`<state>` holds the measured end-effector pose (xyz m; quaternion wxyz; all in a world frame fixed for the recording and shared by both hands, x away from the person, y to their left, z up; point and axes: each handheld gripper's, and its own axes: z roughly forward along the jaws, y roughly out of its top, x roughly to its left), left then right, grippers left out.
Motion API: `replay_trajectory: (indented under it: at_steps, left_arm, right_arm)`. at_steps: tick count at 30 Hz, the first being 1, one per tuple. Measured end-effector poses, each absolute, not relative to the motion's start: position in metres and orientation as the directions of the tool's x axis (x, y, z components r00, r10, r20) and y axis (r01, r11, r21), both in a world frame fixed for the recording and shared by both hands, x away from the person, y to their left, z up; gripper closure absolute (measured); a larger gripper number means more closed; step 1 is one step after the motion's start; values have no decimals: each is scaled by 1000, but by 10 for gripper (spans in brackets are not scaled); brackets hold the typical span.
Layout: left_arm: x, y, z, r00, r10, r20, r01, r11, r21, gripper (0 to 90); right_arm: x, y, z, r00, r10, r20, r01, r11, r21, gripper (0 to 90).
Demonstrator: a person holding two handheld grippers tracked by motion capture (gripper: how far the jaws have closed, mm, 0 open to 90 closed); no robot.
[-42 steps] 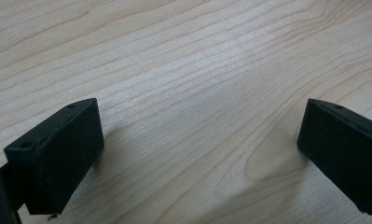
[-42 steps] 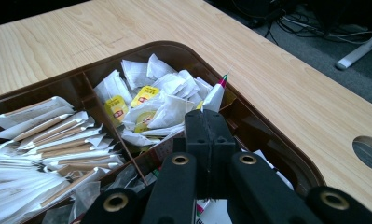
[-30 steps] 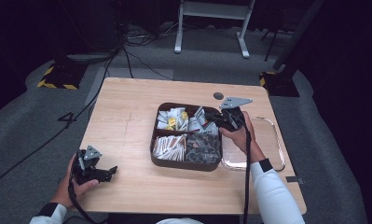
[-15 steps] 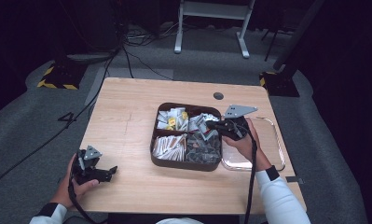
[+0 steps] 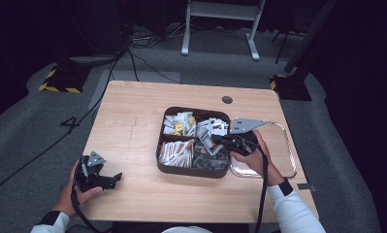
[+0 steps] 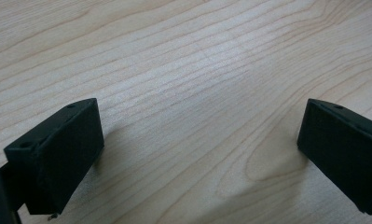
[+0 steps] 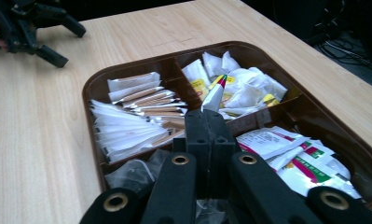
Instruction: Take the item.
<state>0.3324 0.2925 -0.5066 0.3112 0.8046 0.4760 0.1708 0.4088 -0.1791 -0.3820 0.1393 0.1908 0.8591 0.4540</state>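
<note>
Right gripper (image 7: 207, 114) pinches a slim white packet (image 7: 215, 95) with red-green tip upright over the brown four-part tray (image 5: 191, 171) of sachets; left gripper (image 6: 197, 140) gapes empty on the table (image 5: 133, 121)

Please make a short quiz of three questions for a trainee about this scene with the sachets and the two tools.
1. True or false: the left tool is open, with only the pale wooden table between its jaws.
2. What does the right tool pinch? A) a thin white sachet with a red and green tip; B) a metal spoon; C) nothing.
3. How many compartments does the dark brown rounded plastic tray have?

Key: 1 true; 2 A; 3 four.
</note>
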Motion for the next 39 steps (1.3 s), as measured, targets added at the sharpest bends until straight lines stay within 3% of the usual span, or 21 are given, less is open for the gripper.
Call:
replay_trajectory:
  at_steps: [39]
  left_arm:
    - [332,293,-507,489,872,-22,660,-353,663,5]
  right_arm:
    - [349,-151,-398,-962,267,-59,116,592,798,900]
